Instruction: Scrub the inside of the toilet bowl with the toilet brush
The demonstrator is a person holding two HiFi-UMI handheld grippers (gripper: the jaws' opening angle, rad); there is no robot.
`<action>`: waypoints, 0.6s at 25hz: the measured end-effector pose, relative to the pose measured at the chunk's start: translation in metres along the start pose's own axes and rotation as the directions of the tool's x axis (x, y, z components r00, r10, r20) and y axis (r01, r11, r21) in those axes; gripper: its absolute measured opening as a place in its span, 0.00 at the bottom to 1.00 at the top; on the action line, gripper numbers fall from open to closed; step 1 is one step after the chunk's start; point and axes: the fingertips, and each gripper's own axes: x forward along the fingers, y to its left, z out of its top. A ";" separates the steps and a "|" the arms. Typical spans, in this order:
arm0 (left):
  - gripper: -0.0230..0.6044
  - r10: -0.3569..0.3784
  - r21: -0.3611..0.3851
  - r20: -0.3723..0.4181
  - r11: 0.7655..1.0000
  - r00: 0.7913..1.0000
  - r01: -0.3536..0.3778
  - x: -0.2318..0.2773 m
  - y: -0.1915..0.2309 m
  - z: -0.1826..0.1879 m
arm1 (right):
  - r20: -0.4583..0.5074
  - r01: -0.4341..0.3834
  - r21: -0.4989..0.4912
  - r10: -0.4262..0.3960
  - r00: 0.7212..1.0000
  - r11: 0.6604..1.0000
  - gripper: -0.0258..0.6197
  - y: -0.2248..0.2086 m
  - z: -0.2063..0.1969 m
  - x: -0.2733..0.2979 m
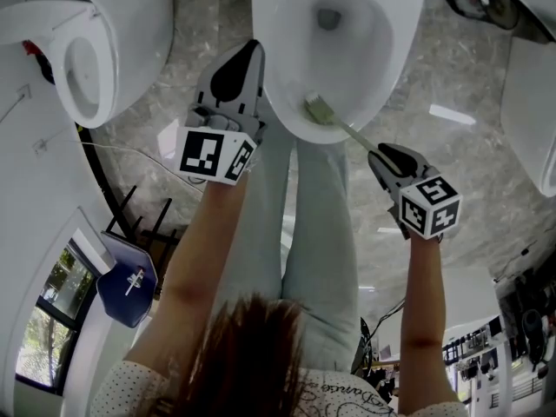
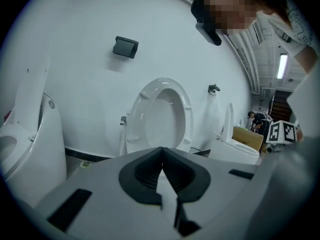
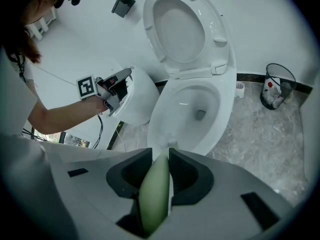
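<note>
**Brush Is In the Bowl, Most of the Scrubbing Looks Left to Do**

The toilet bowl point(image 1: 413, 33) is open, with its seat and lid point(image 3: 182, 29) up against the wall. The toilet brush point(image 1: 320, 109) has its head inside the bowl, low on the side nearest the person. It is up high near the rim, well away from the hole point(image 1: 328, 17) at the bottom. The head looks like it rests on the white wall of the bowl, but it is small in the head view, so I am not sure it touches.

I think the scrubbing is at an early or middle part. The brush is in place at one spot, and the far side, the other sides and the bottom need a rub too. The bowl looks clean all over, so no view shows which parts are done.

The right gripper point(image 1: 384, 156) has its jaws closed tight on the green handle of the brush, which runs up between them. The left gripper point(image 1: 252, 52) is just beside the bowl's outer edge. Its jaws are pressed together at the tips, with nothing between them.
</note>
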 end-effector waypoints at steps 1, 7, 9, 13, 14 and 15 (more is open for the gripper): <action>0.04 -0.003 0.003 0.001 1.000 1.000 0.003 0.001 -0.002 0.001 | -0.015 0.008 -0.020 -0.008 1.000 1.000 0.22 -0.001 0.001 -0.002; 0.04 -0.008 0.009 0.004 1.000 1.000 0.008 0.008 -0.002 0.006 | -0.085 0.051 -0.125 -0.062 0.994 0.991 0.22 -0.013 0.010 -0.009; 0.04 -0.010 0.010 0.003 1.000 1.000 0.010 0.010 -0.002 0.005 | -0.099 0.050 -0.144 -0.064 0.993 0.988 0.22 -0.015 0.013 -0.010; 0.04 -0.013 0.010 -0.006 1.000 1.000 0.013 0.010 -0.002 0.004 | -0.116 0.047 -0.166 -0.066 0.991 0.985 0.22 -0.014 0.015 -0.011; 0.04 -0.013 0.009 -0.008 1.000 1.000 0.013 0.009 -0.001 0.004 | -0.119 0.047 -0.168 -0.068 0.991 0.985 0.22 -0.014 0.016 -0.011; 0.04 -0.013 0.008 -0.010 1.000 1.000 0.013 0.010 0.000 0.004 | -0.122 0.048 -0.170 -0.069 0.990 0.984 0.22 -0.015 0.017 -0.011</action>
